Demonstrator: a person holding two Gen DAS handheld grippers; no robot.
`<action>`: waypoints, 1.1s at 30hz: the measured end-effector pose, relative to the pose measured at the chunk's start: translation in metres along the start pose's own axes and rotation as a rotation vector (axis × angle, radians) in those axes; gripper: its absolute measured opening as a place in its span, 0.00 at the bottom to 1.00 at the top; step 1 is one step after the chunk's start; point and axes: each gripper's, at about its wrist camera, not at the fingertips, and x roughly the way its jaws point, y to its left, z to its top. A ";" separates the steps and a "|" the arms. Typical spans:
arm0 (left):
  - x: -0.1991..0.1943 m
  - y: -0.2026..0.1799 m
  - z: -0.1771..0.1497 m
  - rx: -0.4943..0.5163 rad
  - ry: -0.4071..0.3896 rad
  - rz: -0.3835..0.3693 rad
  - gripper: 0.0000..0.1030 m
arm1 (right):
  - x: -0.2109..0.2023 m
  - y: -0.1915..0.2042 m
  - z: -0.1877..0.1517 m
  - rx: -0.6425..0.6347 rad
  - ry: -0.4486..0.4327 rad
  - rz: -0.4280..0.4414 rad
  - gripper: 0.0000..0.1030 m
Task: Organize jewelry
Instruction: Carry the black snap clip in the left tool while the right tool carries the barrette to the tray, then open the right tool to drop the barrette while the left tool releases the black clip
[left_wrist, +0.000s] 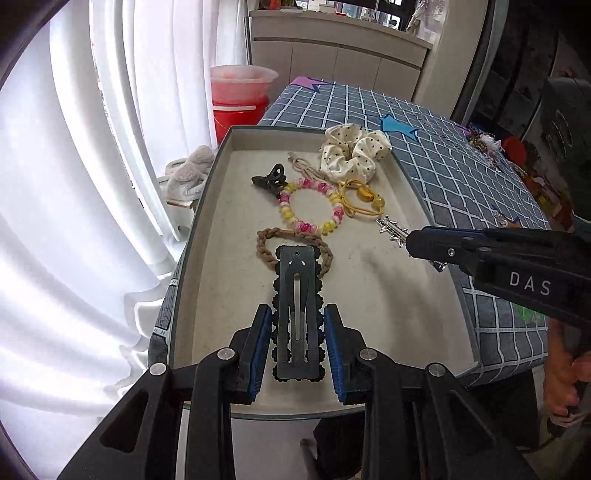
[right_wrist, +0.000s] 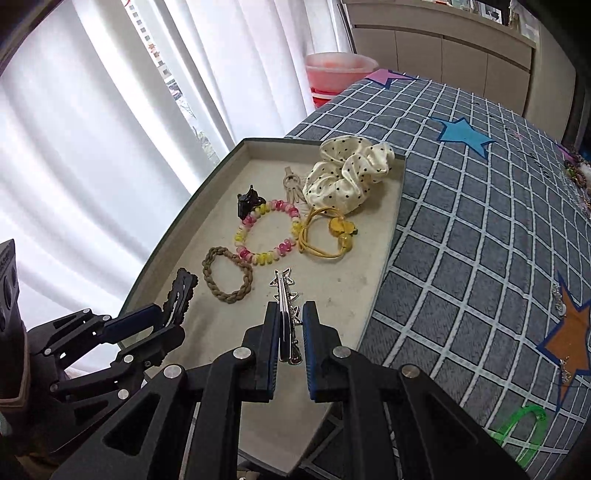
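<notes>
Right now my left gripper (left_wrist: 297, 345) pinches a black scalloped snap clip (left_wrist: 297, 314) between its blue pads (left_wrist: 258, 354), holding it over the near part of the shallow grey tray (left_wrist: 207, 206). My right gripper (right_wrist: 290, 341) has its fingers closed in on a silver star hair clip (right_wrist: 285, 295), which sticks out past the tips above the tray's right side. Just ahead of the black clip lies a brown braided hair tie (left_wrist: 269, 240), partly hidden behind the clip in the left view. Beyond it sit a pink and yellow beaded bracelet (left_wrist: 310, 206), a small black claw clip (left_wrist: 271, 179), a yellow elastic with amber beads (left_wrist: 364, 201), a beige clip (left_wrist: 304, 166) and a cream polka-dot scrunchie (left_wrist: 351, 151) at the far corner. The tray rests on a blue checked cloth (right_wrist: 461, 221) with paper stars (right_wrist: 463, 134).
</notes>
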 end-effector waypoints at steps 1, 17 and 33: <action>0.002 0.001 -0.001 0.000 0.009 -0.001 0.36 | 0.005 0.002 0.001 -0.001 0.006 -0.001 0.13; 0.034 0.010 0.013 0.006 0.088 0.007 0.36 | 0.048 -0.010 0.019 0.021 0.070 -0.044 0.13; 0.047 0.009 0.027 0.008 0.068 0.080 0.36 | 0.062 -0.018 0.039 0.011 0.063 -0.076 0.16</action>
